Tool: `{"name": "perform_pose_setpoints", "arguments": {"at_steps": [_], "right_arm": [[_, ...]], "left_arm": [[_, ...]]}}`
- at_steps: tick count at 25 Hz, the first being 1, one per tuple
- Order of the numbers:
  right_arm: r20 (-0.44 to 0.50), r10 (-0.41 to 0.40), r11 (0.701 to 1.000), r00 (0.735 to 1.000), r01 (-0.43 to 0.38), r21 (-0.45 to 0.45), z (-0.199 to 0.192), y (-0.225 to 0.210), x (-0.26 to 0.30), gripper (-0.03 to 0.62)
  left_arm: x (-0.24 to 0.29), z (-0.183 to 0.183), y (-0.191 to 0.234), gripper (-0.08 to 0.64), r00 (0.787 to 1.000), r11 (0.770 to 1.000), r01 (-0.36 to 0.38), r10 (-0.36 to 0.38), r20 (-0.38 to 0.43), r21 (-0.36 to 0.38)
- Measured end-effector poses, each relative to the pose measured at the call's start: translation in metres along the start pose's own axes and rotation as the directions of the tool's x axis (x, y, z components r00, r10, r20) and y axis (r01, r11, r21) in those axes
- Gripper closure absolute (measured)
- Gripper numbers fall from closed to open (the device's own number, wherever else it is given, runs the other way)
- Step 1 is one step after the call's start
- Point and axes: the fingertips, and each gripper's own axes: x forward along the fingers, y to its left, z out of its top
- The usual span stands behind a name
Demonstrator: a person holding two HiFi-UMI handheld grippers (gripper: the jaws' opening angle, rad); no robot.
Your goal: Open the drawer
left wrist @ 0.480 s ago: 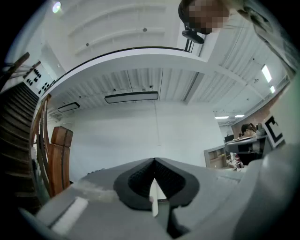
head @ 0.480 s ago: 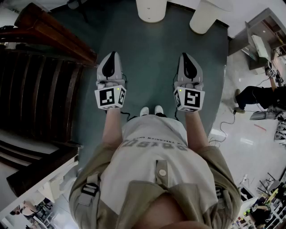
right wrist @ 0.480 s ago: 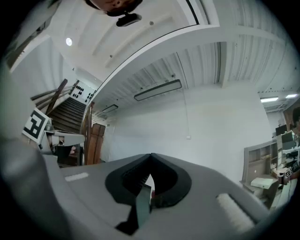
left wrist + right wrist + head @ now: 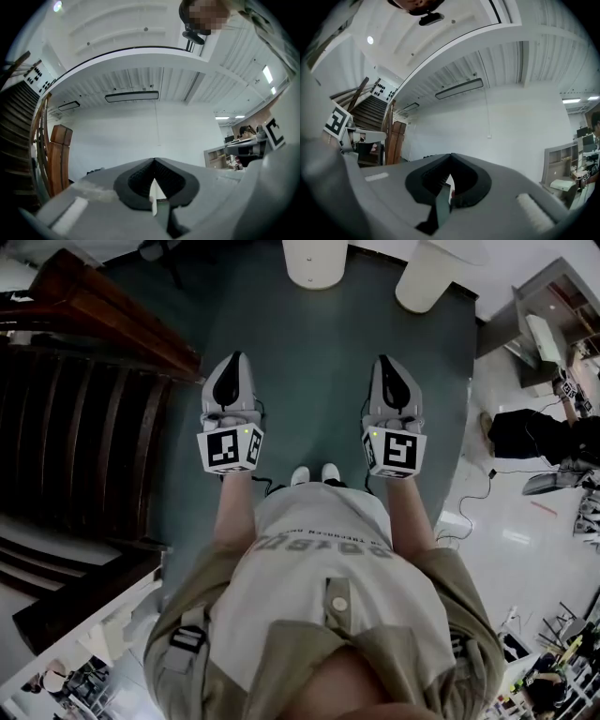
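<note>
— holding left gripper (image 4: 235, 357) and right gripper (image 4: 385, 362) pressed shut, empty, level, side by side over green floor (image 4: 309, 352); looks like a ready pose only.
— agreed, seeing no drawer in any view yet.

The dark brown wooden staircase (image 4: 75, 427) looks polished, a little glossy; the dark green floor covering (image 4: 309, 334) is matt, like carpet; the pale hard floor (image 4: 525, 531) shines; the left gripper (image 4: 235, 358) and right gripper (image 4: 385, 360) have smooth matt grey plastic shells; the white shirt (image 4: 328, 559) is cloth.
</note>
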Motion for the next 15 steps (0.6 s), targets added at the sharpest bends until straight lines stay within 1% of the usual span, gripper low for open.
{"name": "perform_pose_setpoints", "arguments": {"at_steps": [3, 8, 12, 14, 15], "right_arm": [[-0.003, 0.006, 1.0, 1.0, -0.006, -0.002, -0.002, -0.001, 0.001, 0.594], [-0.018, 0.012, 1.0, 1.0, -0.012, 0.011, -0.006, -0.004, 0.003, 0.594], [0.005, 0.009, 0.997, 1.0, -0.009, 0.079, -0.008, -0.019, 0.005, 0.591], [0.011, 0.006, 0.995, 1.0, -0.007, 0.098, -0.009, -0.029, 0.008, 0.589], [0.01, 0.011, 0.994, 1.0, -0.012, 0.109, -0.01, -0.034, 0.011, 0.566]], "left_arm": [[0.002, -0.001, -0.003, 0.555, 1.0, 1.0, 0.002, -0.002, -0.002, -0.007], [0.002, -0.007, -0.004, 0.555, 1.0, 1.0, -0.015, 0.014, -0.028, -0.027], [0.006, -0.009, -0.002, 0.555, 0.999, 0.999, -0.033, 0.032, -0.039, -0.028], [0.01, -0.008, -0.001, 0.555, 0.998, 0.999, -0.035, 0.034, -0.048, -0.025], [0.013, -0.008, -0.001, 0.555, 0.998, 0.999, -0.033, 0.031, -0.054, -0.023]]}}
